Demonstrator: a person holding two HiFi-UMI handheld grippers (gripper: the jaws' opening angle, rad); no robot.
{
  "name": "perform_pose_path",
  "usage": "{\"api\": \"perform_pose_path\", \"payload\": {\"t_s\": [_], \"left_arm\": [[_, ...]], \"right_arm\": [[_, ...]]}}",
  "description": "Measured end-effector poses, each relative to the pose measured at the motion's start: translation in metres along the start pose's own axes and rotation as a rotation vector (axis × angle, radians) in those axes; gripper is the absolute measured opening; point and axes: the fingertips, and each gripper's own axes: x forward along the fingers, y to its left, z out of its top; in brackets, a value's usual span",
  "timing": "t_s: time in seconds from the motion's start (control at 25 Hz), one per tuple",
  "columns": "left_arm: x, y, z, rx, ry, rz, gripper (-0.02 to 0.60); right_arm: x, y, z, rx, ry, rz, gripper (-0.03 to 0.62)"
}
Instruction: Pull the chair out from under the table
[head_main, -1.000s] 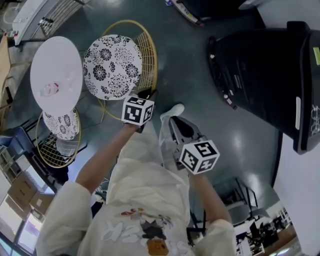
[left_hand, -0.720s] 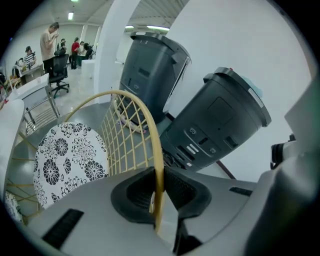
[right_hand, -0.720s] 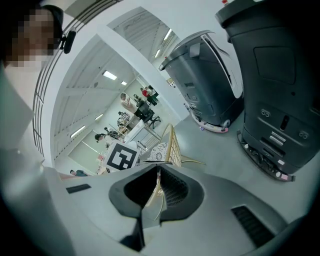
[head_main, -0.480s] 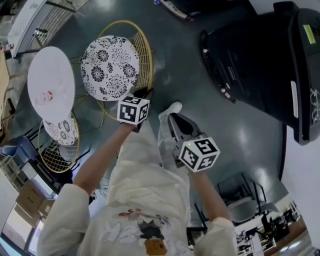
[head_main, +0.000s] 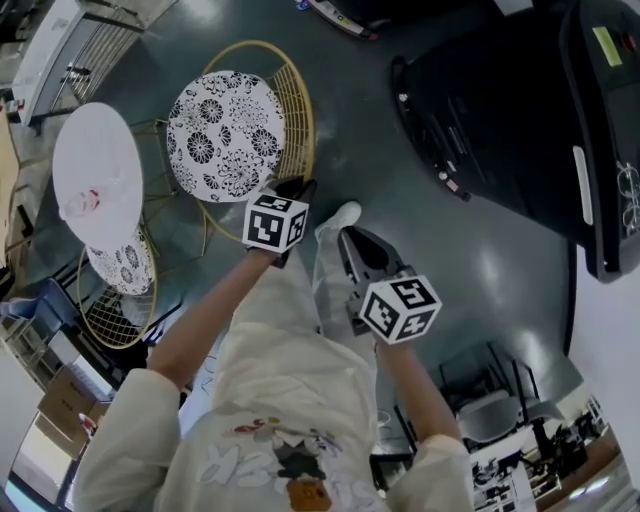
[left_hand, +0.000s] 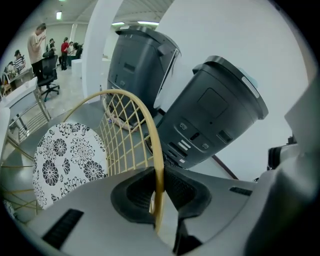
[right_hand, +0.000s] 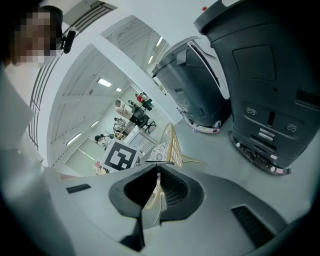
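1 chair (head_main: 225, 135) sits almost clear of the worktop (head_main: 95, 150). Jaws of our left gripper (left_hand: 158, 186) squeeze its rim; those of our right gripper (right_hand: 157, 186) are closed, empty. Next we pull back.

The chair (head_main: 294, 100) is framed in thin yellow-painted metal rod, smooth and faintly shiny. Its seat cushion (head_main: 225, 135) is covered in black-and-white flowered cloth. The round worktop (head_main: 95, 160) at upper left is seen as smooth matt white. The floor (head_main: 400, 215) is dark, polished and glossy. Matt grey plastic with black ribbed pads (left_hand: 180, 188) is shown on the left tongs (left_hand: 159, 175).
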Motion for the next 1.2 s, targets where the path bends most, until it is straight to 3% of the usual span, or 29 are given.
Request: {"api": "perform_pose_path", "payload": {"t_s": [1.2], "left_arm": [[0.073,-0.159,-0.009,0.059,0.044,-0.184,0.063]], "right_arm": [[-0.074,-0.06,-0.003,0.073,-0.079,-0.104,0.023]]}}
